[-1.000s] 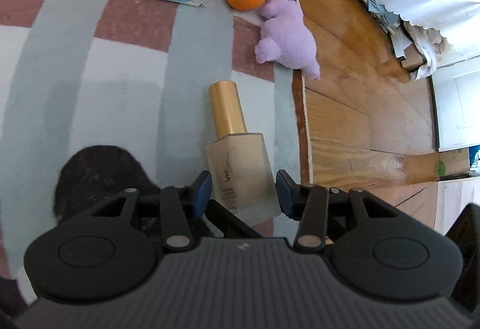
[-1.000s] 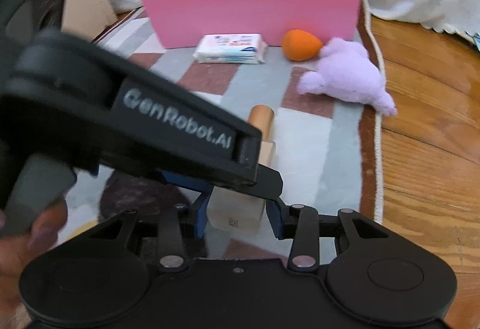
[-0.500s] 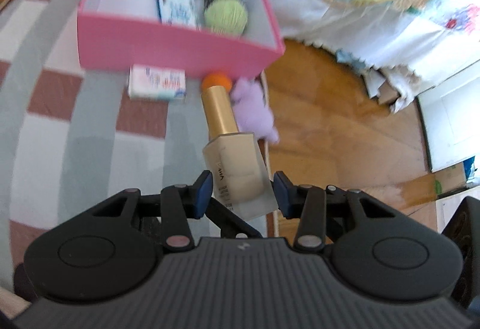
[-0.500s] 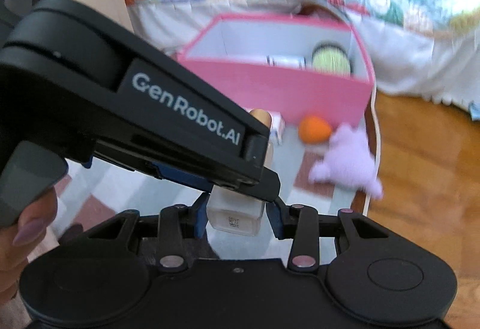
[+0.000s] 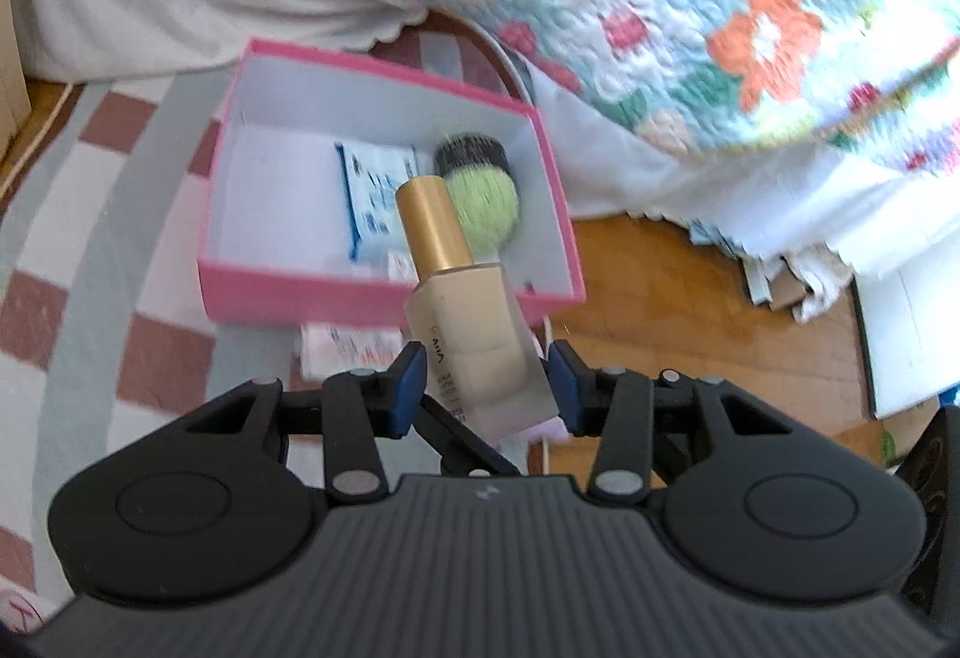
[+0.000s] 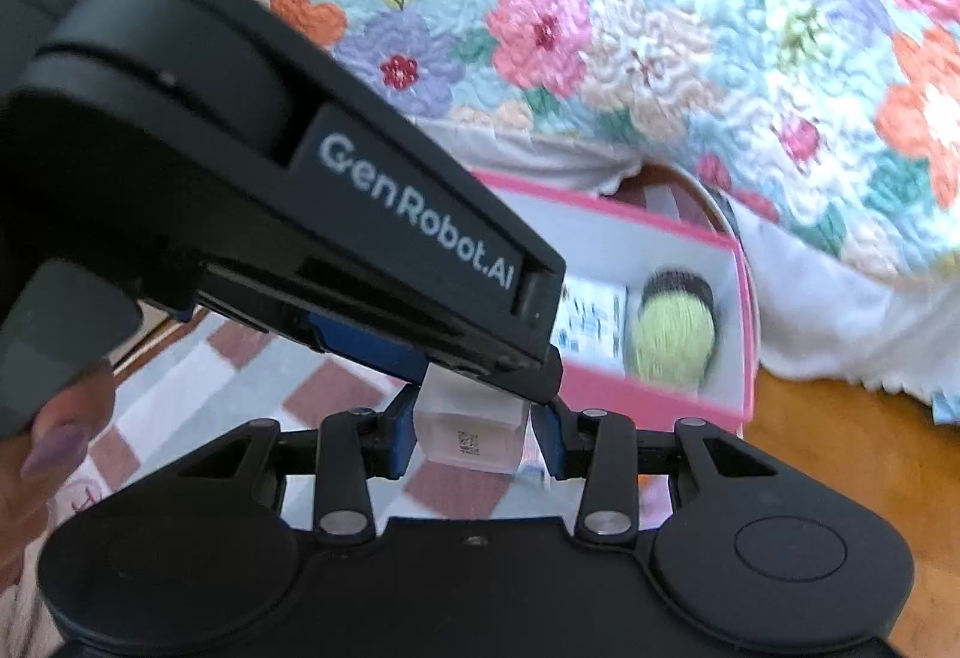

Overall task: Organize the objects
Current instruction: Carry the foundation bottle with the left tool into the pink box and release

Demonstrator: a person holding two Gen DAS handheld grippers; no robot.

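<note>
Left gripper (image 5: 487,379) and right gripper (image 6: 474,433) both clamp the gold-capped foundation bottle (image 5: 465,310) at lower centre frame, held aloft before the pink box (image 5: 384,292).

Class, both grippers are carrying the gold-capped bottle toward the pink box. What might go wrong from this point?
1. The bottle is pinched by both the left gripper and the right gripper; if they drift apart, it could twist or slip.
2. The pink box already holds a green brush and a packet; the bottle may land on them.
</note>
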